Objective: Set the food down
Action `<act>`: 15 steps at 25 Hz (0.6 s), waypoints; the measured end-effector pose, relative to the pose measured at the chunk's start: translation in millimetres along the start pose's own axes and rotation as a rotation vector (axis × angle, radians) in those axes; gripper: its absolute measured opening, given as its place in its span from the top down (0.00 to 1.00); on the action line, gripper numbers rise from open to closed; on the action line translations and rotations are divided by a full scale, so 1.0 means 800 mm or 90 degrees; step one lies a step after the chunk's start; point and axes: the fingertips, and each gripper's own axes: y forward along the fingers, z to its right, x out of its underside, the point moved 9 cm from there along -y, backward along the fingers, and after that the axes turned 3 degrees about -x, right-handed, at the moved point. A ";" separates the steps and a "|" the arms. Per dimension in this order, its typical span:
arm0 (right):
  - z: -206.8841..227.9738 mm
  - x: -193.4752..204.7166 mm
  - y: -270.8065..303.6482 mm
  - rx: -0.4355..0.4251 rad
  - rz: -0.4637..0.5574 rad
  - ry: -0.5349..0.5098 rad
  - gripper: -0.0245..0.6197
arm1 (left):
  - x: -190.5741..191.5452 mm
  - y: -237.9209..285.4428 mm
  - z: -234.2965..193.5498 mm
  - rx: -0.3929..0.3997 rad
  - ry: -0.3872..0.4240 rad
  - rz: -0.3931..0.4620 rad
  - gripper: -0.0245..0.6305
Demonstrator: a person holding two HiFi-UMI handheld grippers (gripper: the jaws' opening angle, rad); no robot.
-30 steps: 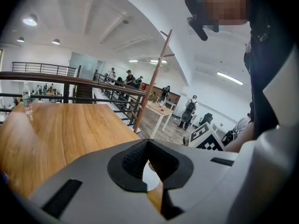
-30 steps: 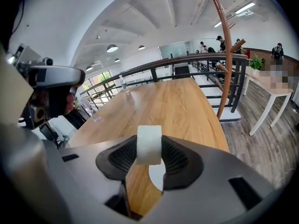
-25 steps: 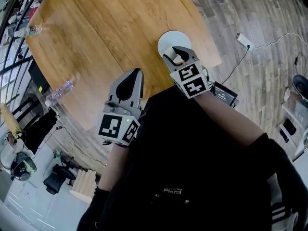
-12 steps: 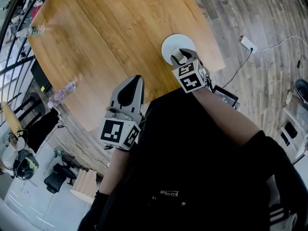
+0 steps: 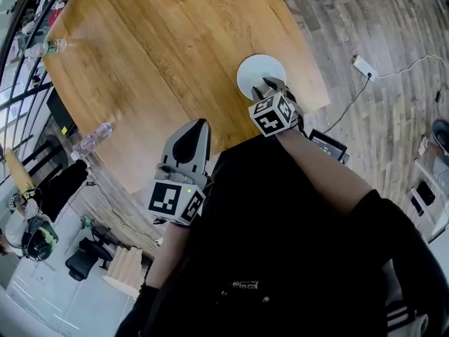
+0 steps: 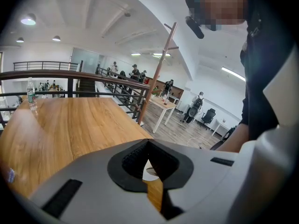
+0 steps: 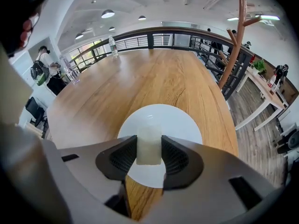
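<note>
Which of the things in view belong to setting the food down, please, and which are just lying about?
Job: right tool, shut on the pale food block; white plate below it.
Lying about: left tool, shut and empty; near water bottle; far water bottle; power strip on the floor.

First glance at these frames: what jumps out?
The right gripper is clamped on a pale block of food, held over a white plate near the edge of the big wooden table. The left gripper is shut and empty, and hangs at the table's near edge.
</note>
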 end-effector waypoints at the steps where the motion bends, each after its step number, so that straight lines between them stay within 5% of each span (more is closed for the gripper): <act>1: 0.002 0.001 0.003 0.002 -0.006 -0.004 0.70 | 0.000 0.001 0.001 0.000 0.000 0.000 0.96; 12: 0.001 0.002 0.020 0.005 -0.033 -0.031 0.69 | 0.006 -0.004 -0.002 -0.007 -0.013 0.004 0.96; 15: 0.004 0.000 0.021 0.010 -0.035 -0.025 0.62 | 0.006 -0.004 -0.003 -0.007 -0.012 0.010 0.96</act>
